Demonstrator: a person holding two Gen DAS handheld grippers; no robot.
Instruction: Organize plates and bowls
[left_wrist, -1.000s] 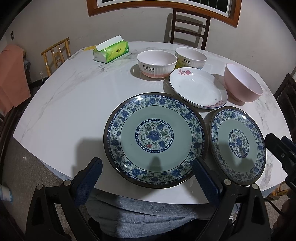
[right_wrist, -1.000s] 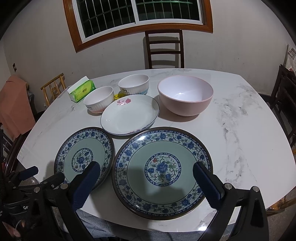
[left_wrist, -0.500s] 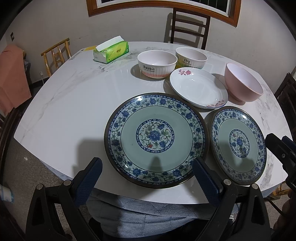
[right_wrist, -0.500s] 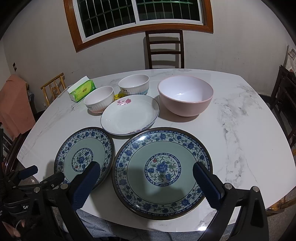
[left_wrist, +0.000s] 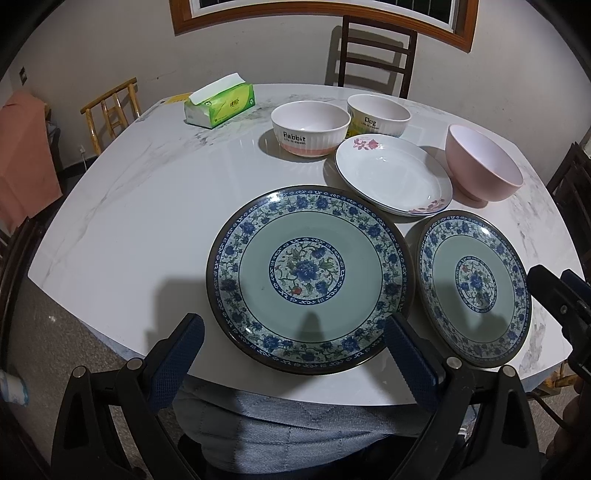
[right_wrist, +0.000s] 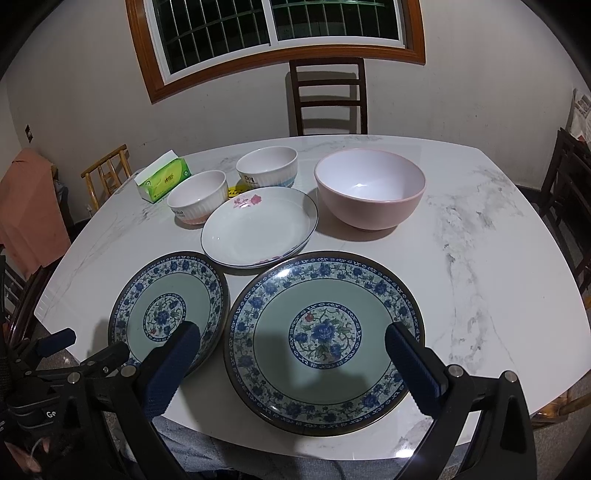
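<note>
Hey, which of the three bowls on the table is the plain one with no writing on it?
The large pink bowl, rightmost of the three. The two smaller white ribbed ones carry words: the Rabbit bowl and the Dog bowl.

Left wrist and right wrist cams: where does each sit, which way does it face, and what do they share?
Left wrist: on the left gripper at the table's near edge, facing one blue-patterned plate; open jaws and the person's lap show.
Right wrist: on the right gripper, facing the other blue-patterned plate; open jaws and the left gripper show.
Shared: both plates, white floral dish, pink bowl, tissue box.
</note>
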